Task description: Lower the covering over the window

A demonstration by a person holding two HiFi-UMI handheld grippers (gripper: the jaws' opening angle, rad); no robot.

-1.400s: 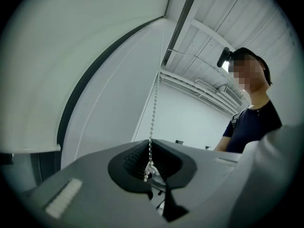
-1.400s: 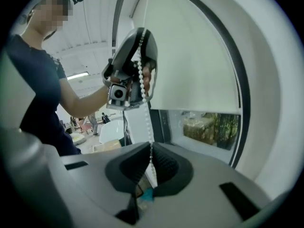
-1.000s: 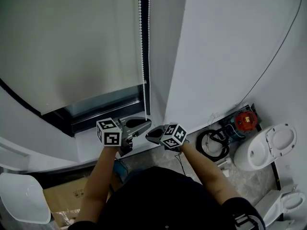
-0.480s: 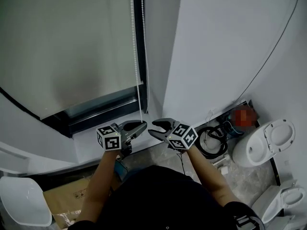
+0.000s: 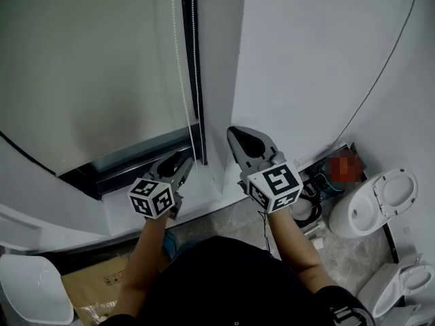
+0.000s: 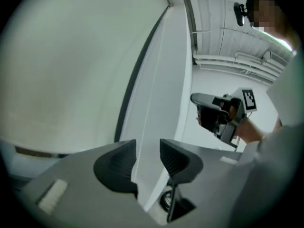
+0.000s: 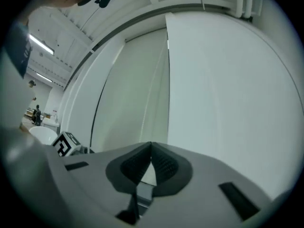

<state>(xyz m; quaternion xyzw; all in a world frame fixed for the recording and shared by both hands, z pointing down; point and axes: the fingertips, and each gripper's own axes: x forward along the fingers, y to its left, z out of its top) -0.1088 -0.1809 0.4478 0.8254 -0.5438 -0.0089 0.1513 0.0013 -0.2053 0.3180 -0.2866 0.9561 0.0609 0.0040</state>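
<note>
The bead cord [image 5: 194, 60] hangs along the upright of the dark window frame [image 5: 122, 163], at the right edge of the blind [image 5: 88, 66]. The left gripper [image 5: 181, 165] sits low against that frame. Its fingers [image 6: 118, 163] have just been opening and now stand moderately apart. In the left gripper view the cord [image 6: 143, 126] runs down through the gap, closer to the left-hand finger, and neither pad presses on it.

The right gripper [image 5: 236, 136] is higher, just right of the frame's upright and in front of the white wall [image 5: 312, 60]. Its fingers [image 7: 164, 163] have just been closing and now meet tip to tip. Faint cord lines lead down towards the tips in the right gripper view, but I cannot tell whether the cord is pinched between them.

The pale blind covers most of the window. Its hem stops short of the frame's bottom rail, so a narrow band of dark glass shows beneath it.

Below the frame is a grey floor [image 5: 224, 216]. To the right of the frame a coiled black cable [image 5: 306, 206] lies at the wall's foot, near a white ceramic fixture [image 5: 374, 206]. Below and left of the frame there is a cardboard box [image 5: 88, 284].
</note>
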